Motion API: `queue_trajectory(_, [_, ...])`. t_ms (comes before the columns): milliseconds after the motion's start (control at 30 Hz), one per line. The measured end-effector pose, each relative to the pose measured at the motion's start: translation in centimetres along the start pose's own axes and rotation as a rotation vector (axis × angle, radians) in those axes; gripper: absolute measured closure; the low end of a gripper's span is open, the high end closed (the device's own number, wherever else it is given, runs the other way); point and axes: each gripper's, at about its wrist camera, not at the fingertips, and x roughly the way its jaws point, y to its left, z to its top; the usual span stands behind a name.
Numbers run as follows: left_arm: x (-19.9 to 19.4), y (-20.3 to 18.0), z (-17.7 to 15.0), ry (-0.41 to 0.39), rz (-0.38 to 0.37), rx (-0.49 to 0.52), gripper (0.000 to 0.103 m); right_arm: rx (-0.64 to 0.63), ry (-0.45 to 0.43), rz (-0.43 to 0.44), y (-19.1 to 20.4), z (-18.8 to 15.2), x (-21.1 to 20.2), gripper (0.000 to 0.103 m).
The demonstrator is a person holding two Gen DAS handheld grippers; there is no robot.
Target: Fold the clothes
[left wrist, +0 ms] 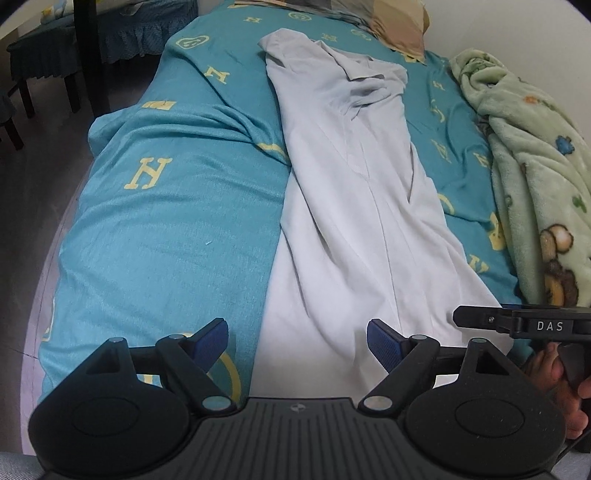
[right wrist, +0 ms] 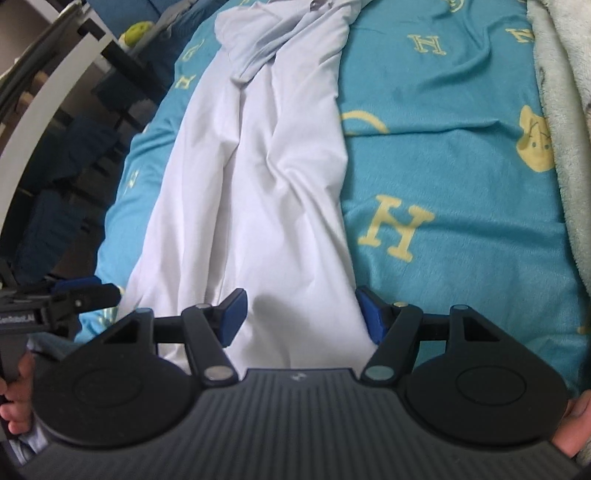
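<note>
A pale grey-white shirt (left wrist: 354, 192) lies lengthwise on the bed, folded narrow, its collar end far away and its hem close to me. My left gripper (left wrist: 297, 345) is open just above the hem's left part, nothing between its blue pads. In the right wrist view the same shirt (right wrist: 258, 192) runs up the middle. My right gripper (right wrist: 299, 314) is open, its blue pads straddling the hem's right part. The right gripper's black body (left wrist: 524, 325) shows at the right edge of the left wrist view, and the left gripper's body (right wrist: 55, 306) at the left edge of the right wrist view.
The bed has a teal sheet (left wrist: 166, 221) with yellow letters. A green fleece blanket (left wrist: 532, 177) is bunched along the right side by the wall, and a pillow (left wrist: 399, 22) lies at the far end. Dark chairs (left wrist: 44, 66) stand on the floor at the left.
</note>
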Motion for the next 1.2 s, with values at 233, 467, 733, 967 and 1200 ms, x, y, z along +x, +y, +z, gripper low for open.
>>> queue_trajectory(233, [1.0,0.6,0.0,0.029,-0.041,-0.011,0.019,-0.059,0.075,-0.012,1.8,-0.8,-0.5,0.096])
queue_trajectory(467, [2.1,1.5,0.0,0.100,-0.096,-0.059,0.018,-0.082,0.105,0.029,2.6,-1.9,-2.2,0.097])
queue_trajectory(733, [3.6,2.0,0.0,0.193,-0.146,-0.111,0.017,0.132,0.030,0.040,-1.0,-1.7,-3.0,0.073])
queue_trajectory(967, [5.0,2.0,0.1,0.264,-0.175,-0.135,0.018,0.118,0.026,0.074,-0.5,-1.6,-1.8,0.022])
queue_trajectory(1200, [4.7,0.9,-0.7,0.283,-0.163,-0.091,0.058,-0.030,0.125,0.032,2.3,-2.3,0.2,0.072])
